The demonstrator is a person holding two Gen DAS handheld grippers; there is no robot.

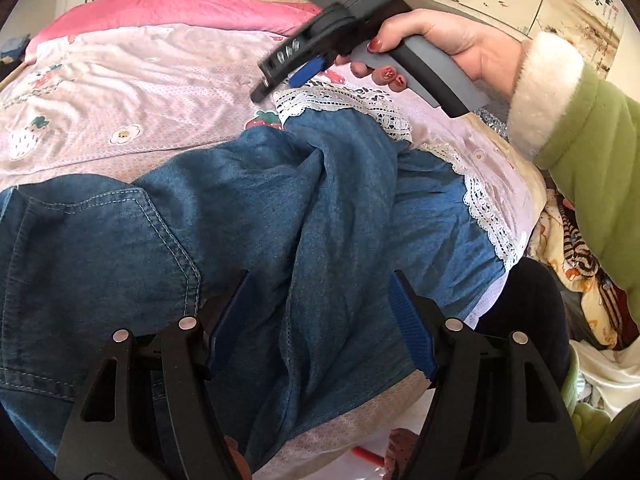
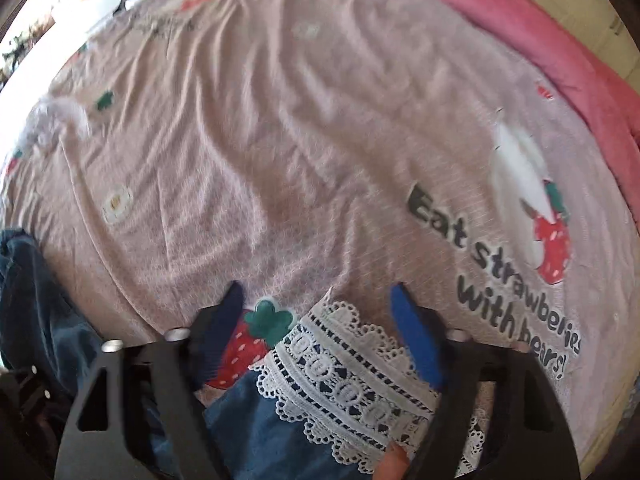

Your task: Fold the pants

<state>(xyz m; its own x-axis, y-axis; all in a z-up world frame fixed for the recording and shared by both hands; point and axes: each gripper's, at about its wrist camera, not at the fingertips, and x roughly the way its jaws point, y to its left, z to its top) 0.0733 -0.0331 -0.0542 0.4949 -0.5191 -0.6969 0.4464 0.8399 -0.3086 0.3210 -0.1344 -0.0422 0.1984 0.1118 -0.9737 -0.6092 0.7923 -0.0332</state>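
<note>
Left gripper: jaws apart, straddling a fold of the pants, pads not pressing. Pants lie spread on the pink sheet, lace hems at the far end. Right gripper, held by a hand: jaws apart over one lace hem, nothing pinched. Pink blanket beyond.

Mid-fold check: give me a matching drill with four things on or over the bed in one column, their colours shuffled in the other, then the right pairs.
Things:
1. pants
2. lace hem
3. blanket at the bed's far edge
4. sleeve

Colours:
a. green
b. white
c. denim blue
d. bright pink

Pairs: 1-c, 2-b, 3-d, 4-a
</note>
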